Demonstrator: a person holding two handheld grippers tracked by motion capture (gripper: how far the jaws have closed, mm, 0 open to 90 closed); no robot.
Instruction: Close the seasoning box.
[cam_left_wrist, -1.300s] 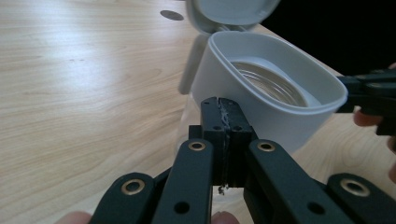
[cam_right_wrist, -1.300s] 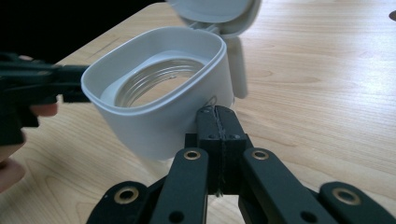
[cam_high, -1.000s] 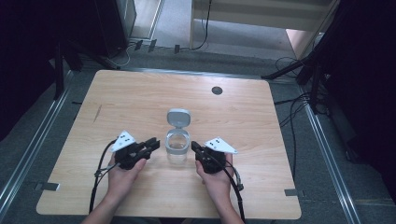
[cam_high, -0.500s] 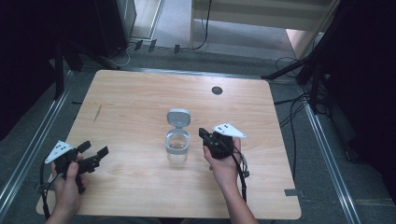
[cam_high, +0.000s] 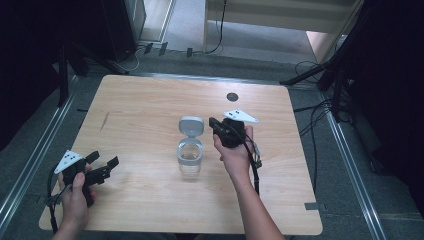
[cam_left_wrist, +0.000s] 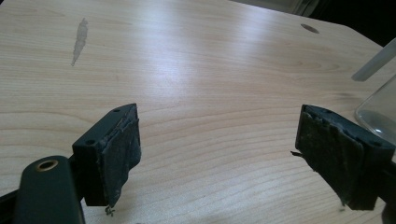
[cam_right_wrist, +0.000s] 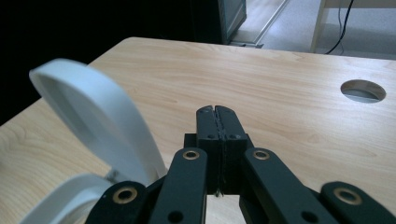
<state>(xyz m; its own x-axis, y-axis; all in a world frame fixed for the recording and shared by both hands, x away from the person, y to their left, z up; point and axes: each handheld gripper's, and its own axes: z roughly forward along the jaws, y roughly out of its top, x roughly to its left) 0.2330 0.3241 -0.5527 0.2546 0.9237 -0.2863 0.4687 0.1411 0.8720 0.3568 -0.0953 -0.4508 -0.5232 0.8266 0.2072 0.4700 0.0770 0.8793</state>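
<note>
At counter centre, glass jar stands, hinged lid flipped open. My right tongs shut, empty, beside lid. Left tongs wide open, empty, near left front corner. Lid-opening step looks done; next I judge: steady jar, reach inside.

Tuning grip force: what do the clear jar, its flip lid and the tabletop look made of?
Clear round jar: glass or hard clear plastic, glossy; table visible through it. Grey hinged lid: matte plastic, it seems, smooth and opaque. Light wooden table: wood or wood-look laminate, satin; grain lines and soft glare.
</note>
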